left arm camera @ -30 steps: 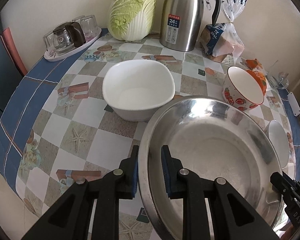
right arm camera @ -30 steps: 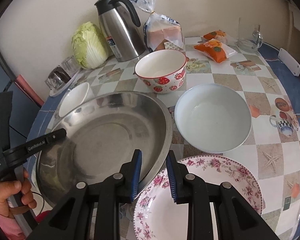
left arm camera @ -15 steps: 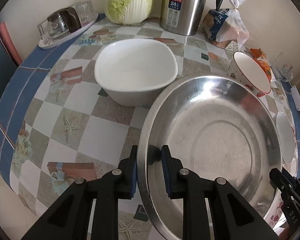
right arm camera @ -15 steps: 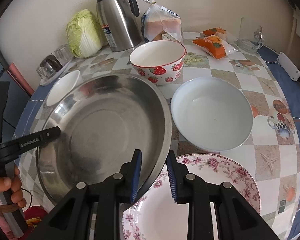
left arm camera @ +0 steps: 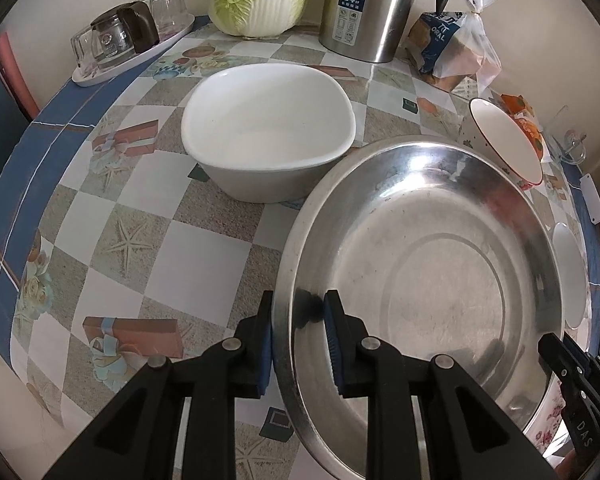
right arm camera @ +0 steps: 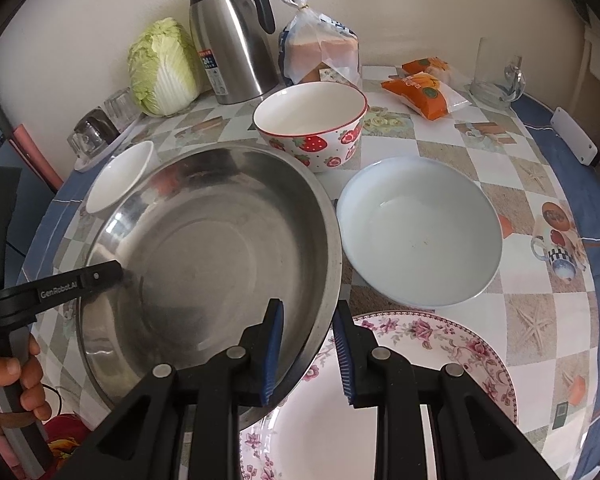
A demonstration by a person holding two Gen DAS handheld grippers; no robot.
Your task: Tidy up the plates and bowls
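Observation:
A large steel basin is held at both sides and tilted. My left gripper is shut on its left rim. My right gripper is shut on its right rim, seen in the right wrist view, where the basin overlaps a floral plate. A white squarish bowl stands beyond the basin on the left. A strawberry-patterned bowl and a pale blue bowl stand to the right.
At the back stand a cabbage, a steel thermos jug, a bread bag and orange snack packs. A tray of glasses is at the far left. A glass mug is far right.
Both grippers have lifted and tilted the basin and carried it forward; in the right wrist view it now covers more of the floral plate's left edge.

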